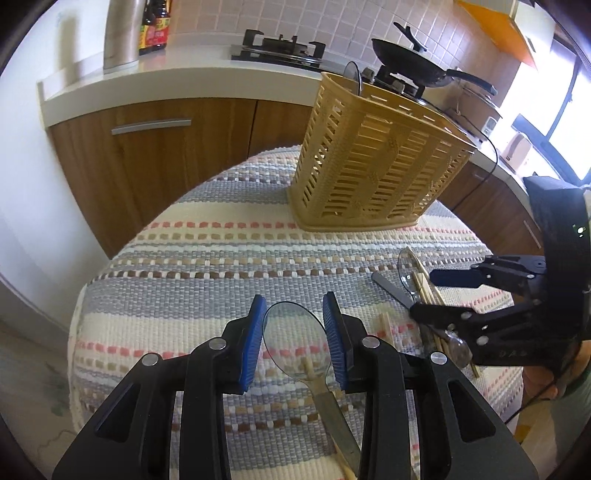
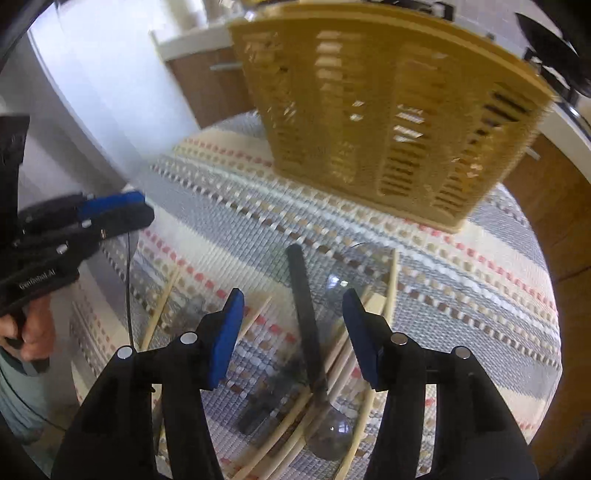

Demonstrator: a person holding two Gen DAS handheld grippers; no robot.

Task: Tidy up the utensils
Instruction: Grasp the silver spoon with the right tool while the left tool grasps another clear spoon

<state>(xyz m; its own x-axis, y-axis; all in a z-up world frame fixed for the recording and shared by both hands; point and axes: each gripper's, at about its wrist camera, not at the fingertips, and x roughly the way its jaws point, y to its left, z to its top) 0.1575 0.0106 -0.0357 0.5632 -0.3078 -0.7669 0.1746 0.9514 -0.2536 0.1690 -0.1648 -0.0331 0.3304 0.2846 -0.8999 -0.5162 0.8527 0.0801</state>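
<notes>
Place: a home kitchen
Cooking: gas hob on a white countertop, black wok on a burner
Walls: small pale tiles
Storage: wooden cabinets
Extras: sauce bottles

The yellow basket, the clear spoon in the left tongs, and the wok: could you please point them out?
yellow basket (image 1: 373, 177), left wrist view, on its slatted front wall.
clear spoon (image 1: 293, 339), left wrist view, middle of its bowl.
wok (image 1: 410, 64), left wrist view, on its dark outer side.
</notes>
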